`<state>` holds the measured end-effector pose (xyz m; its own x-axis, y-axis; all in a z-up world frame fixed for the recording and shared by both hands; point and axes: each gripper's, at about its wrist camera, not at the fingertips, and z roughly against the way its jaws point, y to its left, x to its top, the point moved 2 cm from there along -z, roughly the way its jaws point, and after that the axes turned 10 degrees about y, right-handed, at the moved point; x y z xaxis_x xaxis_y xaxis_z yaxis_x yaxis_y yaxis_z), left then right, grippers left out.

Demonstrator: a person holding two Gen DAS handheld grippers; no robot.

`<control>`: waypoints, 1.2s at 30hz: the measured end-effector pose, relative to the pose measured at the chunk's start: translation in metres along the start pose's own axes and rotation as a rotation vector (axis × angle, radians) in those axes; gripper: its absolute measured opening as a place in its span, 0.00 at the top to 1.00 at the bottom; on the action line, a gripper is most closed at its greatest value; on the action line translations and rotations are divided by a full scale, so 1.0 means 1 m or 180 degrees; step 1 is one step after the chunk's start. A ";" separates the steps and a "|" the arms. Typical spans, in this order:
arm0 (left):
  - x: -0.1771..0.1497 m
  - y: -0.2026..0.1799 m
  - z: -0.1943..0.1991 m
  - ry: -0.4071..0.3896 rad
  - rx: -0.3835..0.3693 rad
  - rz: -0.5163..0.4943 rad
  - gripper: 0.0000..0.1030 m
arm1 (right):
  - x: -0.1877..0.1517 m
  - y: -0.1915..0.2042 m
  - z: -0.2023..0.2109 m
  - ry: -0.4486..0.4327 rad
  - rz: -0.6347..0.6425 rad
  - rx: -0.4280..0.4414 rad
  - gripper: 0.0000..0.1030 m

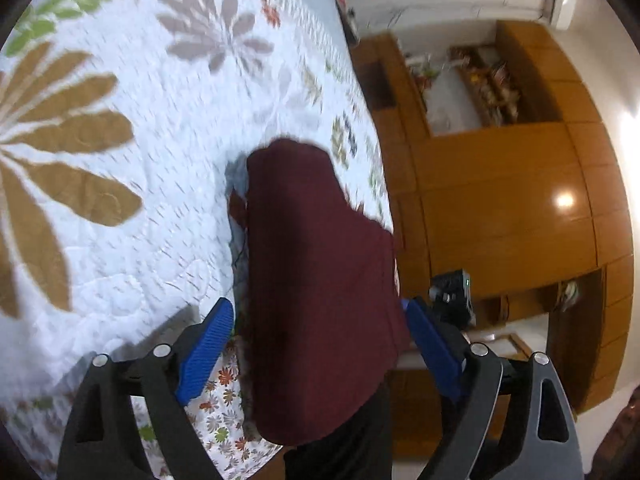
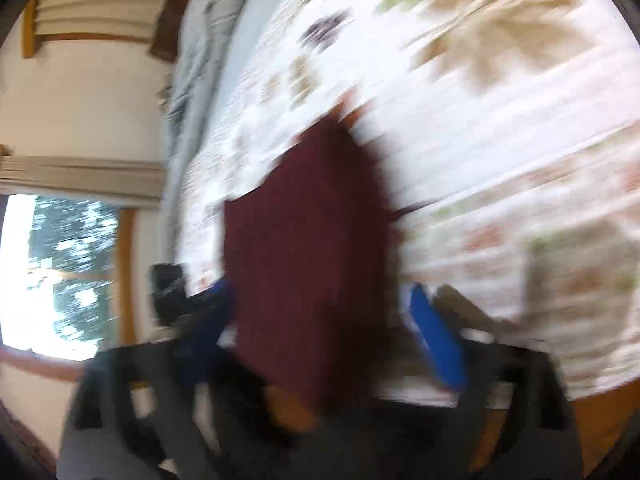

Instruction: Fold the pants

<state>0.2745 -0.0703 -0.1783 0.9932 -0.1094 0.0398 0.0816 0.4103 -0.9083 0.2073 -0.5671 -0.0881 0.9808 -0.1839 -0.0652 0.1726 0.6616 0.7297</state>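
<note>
The maroon pants (image 1: 316, 272) hang and stretch from between my left gripper's blue pads out onto the floral quilt (image 1: 120, 184). My left gripper (image 1: 320, 320) stands wide, its pads either side of the cloth. In the blurred right wrist view the maroon pants (image 2: 308, 248) also pass between the blue pads of my right gripper (image 2: 320, 308), which stands wide too. The other gripper's black body shows at the side in the left wrist view (image 1: 452, 296) and in the right wrist view (image 2: 168, 292). Whether either pad pinches the cloth is hidden.
The quilted bed (image 2: 500, 128) fills most of both views. A wooden wardrobe with shelves (image 1: 500, 184) stands beside the bed. A window with curtains (image 2: 60, 272) and rumpled grey bedding (image 2: 200, 40) lie at the bed's far side.
</note>
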 end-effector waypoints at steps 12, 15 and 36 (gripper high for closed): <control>0.007 0.008 -0.031 0.0254 -0.0015 0.0129 0.13 | 0.049 0.014 -0.094 0.0877 0.0254 0.0267 0.02; 0.008 0.004 -0.041 0.0337 -0.0025 0.0108 0.13 | 0.037 0.025 -0.109 0.1050 0.0394 0.0230 0.02; -0.010 -0.023 -0.053 0.0391 0.0719 -0.0133 0.63 | 0.028 0.058 -0.123 0.1039 0.0605 0.0033 0.55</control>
<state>0.2588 -0.1268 -0.1801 0.9722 -0.2340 0.0118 0.1524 0.5934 -0.7904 0.2559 -0.4441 -0.1310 0.9729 0.1839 -0.1401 -0.0147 0.6539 0.7564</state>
